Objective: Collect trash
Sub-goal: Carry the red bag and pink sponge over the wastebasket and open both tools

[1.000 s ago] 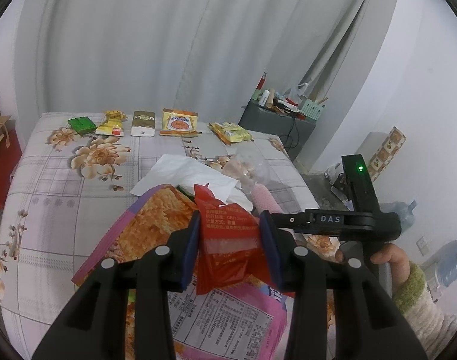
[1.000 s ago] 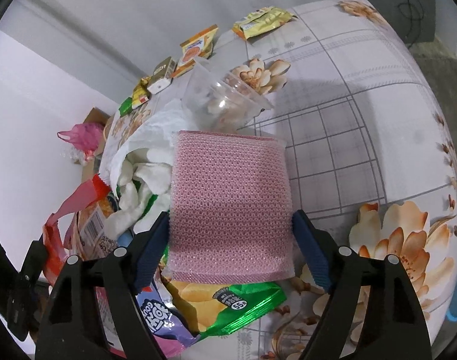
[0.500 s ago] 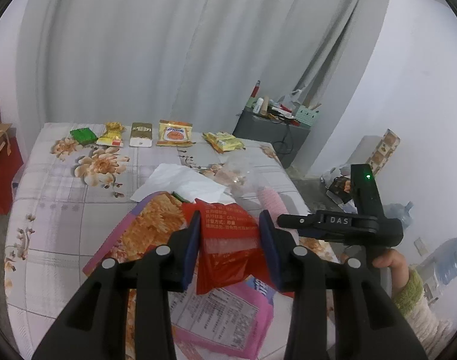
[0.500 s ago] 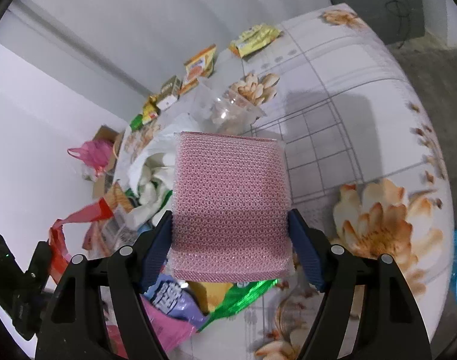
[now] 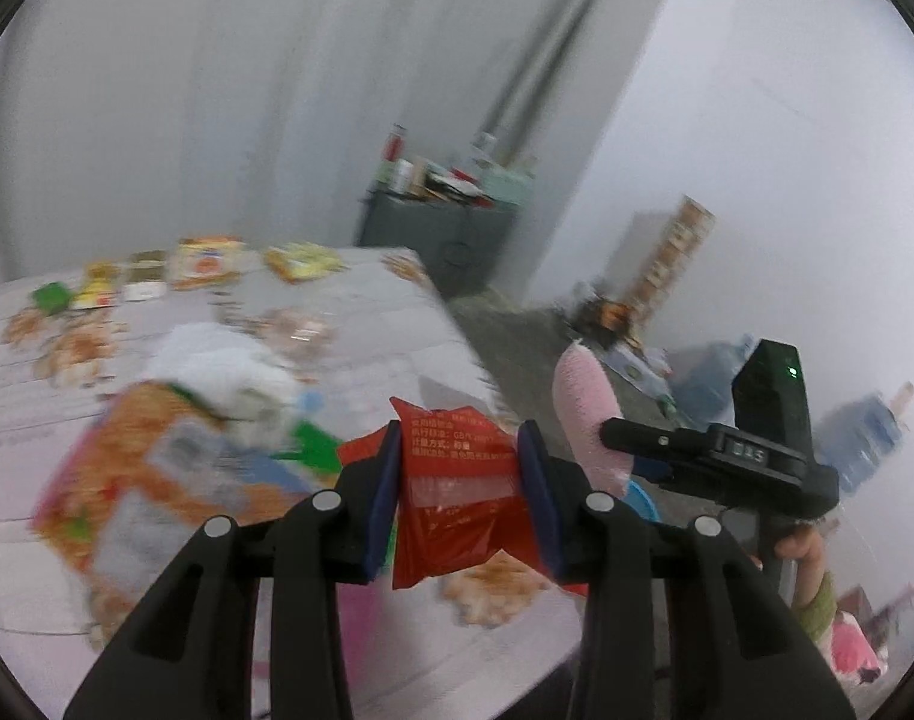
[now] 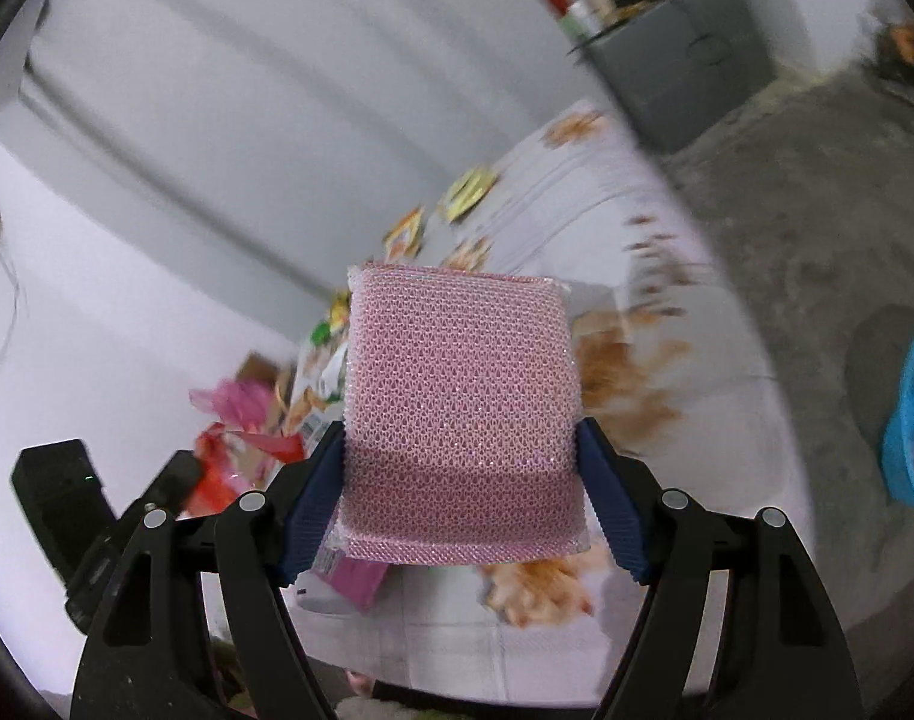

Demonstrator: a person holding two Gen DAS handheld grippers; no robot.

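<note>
While I'm carrying both loads off the bed, status:
Left gripper (image 5: 460, 483): I'm clamping the red snack wrapper (image 5: 453, 501) between both pads; it's hanging below the jaws, above the near right edge of the floral bedsheet (image 5: 390, 324).
Right gripper (image 6: 460, 501): I'm gripping the pink mesh sponge (image 6: 460, 414); jaws have just been closing a little onto it.
Bin: blue bin (image 6: 913, 420) is sitting on the grey floor, far right.
Leftovers: I'm seeing an orange chip bag (image 5: 150, 450) and white tissue (image 5: 222, 369) lying on the sheet, left.
</note>
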